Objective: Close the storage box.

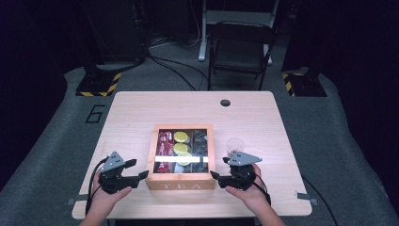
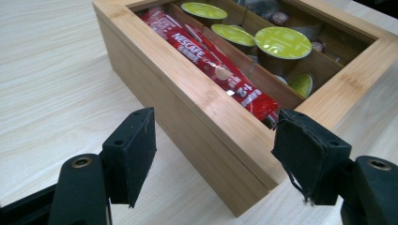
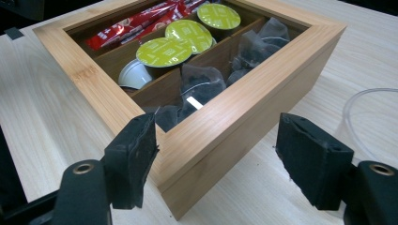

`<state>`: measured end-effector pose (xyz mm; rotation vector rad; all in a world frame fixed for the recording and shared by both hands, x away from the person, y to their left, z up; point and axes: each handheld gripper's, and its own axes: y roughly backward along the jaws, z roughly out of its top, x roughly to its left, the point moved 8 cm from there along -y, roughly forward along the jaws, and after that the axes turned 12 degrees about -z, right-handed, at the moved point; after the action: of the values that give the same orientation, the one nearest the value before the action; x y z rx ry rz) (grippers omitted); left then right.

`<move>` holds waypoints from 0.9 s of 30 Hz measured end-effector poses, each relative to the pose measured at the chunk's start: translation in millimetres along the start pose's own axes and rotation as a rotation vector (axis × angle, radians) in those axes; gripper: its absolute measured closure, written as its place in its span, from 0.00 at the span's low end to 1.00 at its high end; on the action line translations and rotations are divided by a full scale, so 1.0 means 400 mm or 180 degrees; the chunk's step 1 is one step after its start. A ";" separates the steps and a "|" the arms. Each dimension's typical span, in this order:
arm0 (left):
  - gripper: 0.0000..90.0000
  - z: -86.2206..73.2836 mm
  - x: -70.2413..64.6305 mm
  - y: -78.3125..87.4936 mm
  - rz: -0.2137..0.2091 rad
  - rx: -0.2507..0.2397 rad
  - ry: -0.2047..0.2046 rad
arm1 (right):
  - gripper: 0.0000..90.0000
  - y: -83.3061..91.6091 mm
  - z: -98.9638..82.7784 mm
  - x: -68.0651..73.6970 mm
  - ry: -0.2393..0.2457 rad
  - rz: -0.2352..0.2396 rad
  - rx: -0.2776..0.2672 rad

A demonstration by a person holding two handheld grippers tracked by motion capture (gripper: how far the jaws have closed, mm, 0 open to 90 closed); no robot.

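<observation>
Wooden box: your tea box [image 1: 180, 180] sits on the table [image 1: 141, 106] between your two grippers, with its near front corners closest to your fingers.
Left gripper: your left gripper [image 1: 137, 175] is at the box's near left corner. In the left gripper view [image 2: 213, 154] that corner pokes in between your two pads.
Left fingers: they stand wide apart. One pad [image 2: 133, 152] is out over the table beside the box's side wall. The other pad [image 2: 307, 152] is right by the top edge of the corner. You hold nothing; whether that pad touches the wood, you cannot tell.
Right gripper: your right gripper [image 1: 217, 172] is at the box's near right corner [image 3: 216, 157].
Right fingers: also wide apart, with the corner between them. One pad [image 3: 133, 159] is just beside the front wall, the other [image 3: 312, 157] is well off the side wall. Nothing is gripped.
Inside the box: red packets [image 2: 213, 63] lie nearest your left fingers, green pods [image 3: 164, 51] are in the middle, dark tea bags [image 3: 202, 89] are nearest your right fingers.
Clear cup: it stands [image 1: 235, 145] just past your right gripper.
</observation>
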<state>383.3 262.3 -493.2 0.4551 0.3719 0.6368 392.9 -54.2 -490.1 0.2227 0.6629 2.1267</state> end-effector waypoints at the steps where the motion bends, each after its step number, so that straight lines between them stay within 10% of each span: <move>1: 0.34 -0.001 0.002 0.003 -0.0001 0.0015 0.0036 | 0.32 0.002 -0.001 -0.002 -0.0007 0.0001 0.0012; 27: 0.35 -0.037 0.096 -0.001 0.0237 0.0072 0.0288 | 0.42 0.002 -0.031 -0.059 -0.0120 -0.0171 0.0013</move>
<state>405.3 290.7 -513.1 0.4641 0.4500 0.7278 401.5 -78.0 -498.3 0.2441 0.6444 2.0651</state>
